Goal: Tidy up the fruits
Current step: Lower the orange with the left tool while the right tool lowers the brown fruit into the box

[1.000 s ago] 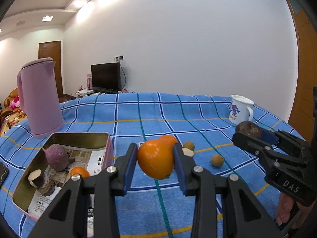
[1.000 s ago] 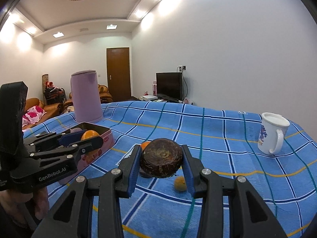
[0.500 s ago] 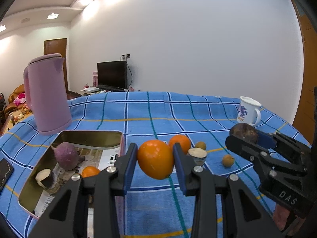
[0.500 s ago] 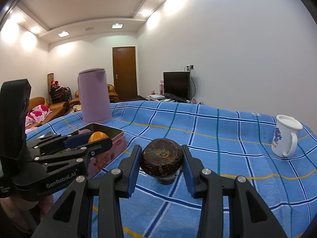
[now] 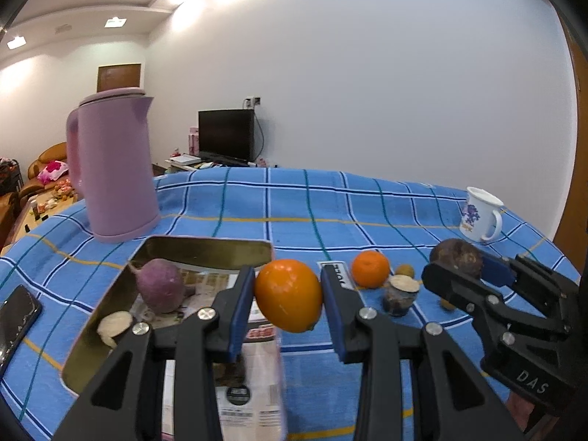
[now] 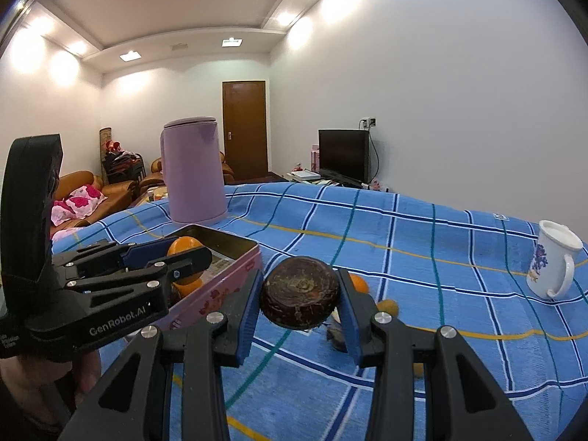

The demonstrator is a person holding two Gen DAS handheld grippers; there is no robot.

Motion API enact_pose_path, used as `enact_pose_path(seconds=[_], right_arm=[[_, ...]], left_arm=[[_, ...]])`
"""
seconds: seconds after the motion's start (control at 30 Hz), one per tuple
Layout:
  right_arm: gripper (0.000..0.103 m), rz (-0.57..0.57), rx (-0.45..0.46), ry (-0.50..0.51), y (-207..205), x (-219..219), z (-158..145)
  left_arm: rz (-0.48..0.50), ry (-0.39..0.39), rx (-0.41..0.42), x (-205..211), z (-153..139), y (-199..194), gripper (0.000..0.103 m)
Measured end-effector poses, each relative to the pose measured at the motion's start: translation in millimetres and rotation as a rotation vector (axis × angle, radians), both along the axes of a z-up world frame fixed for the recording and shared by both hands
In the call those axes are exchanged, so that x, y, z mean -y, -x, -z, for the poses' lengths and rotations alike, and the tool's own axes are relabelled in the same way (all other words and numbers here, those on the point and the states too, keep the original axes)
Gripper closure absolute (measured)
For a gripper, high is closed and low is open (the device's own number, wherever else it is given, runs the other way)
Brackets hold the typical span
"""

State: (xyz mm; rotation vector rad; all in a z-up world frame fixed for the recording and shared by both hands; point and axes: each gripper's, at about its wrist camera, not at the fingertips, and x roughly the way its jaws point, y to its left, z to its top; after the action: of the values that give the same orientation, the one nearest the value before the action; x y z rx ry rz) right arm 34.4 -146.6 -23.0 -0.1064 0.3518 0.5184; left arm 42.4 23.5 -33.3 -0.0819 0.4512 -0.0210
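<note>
My left gripper (image 5: 287, 279) is shut on a large orange (image 5: 288, 296), held just over the right edge of the open tin (image 5: 205, 250). Inside the tin lie a purple root (image 5: 160, 290) and a pale cut piece (image 5: 114, 325). My right gripper (image 6: 300, 279) is shut on a dark brown round fruit (image 6: 299, 292) above the blue checked cloth, to the right of the tin (image 6: 220, 283). On the cloth between the grippers rest a smaller orange (image 5: 370, 269), a cut brown fruit (image 5: 400, 292) and a small tan fruit (image 5: 405, 270).
A tall pink kettle (image 5: 114, 169) stands behind the tin. At the far right stands a white mug (image 5: 479, 215). A dark phone (image 5: 16, 316) lies at the left table edge. A printed packet (image 5: 253, 386) lies under my left gripper.
Both grippers have shifted left toward the tin, each still holding its fruit. The tin and kettle now sit closer and more central in both views.
</note>
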Motion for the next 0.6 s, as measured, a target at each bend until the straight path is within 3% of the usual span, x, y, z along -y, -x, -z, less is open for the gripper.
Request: enact_pose_path(seconds=[0.6], right_arm=[[0.061,-0.075,0.009,0.018,2.7,-48.6,3.0]], left_arm=[[-0.081,0.026,0.003,-50.3,3.4,8.1,0.065]])
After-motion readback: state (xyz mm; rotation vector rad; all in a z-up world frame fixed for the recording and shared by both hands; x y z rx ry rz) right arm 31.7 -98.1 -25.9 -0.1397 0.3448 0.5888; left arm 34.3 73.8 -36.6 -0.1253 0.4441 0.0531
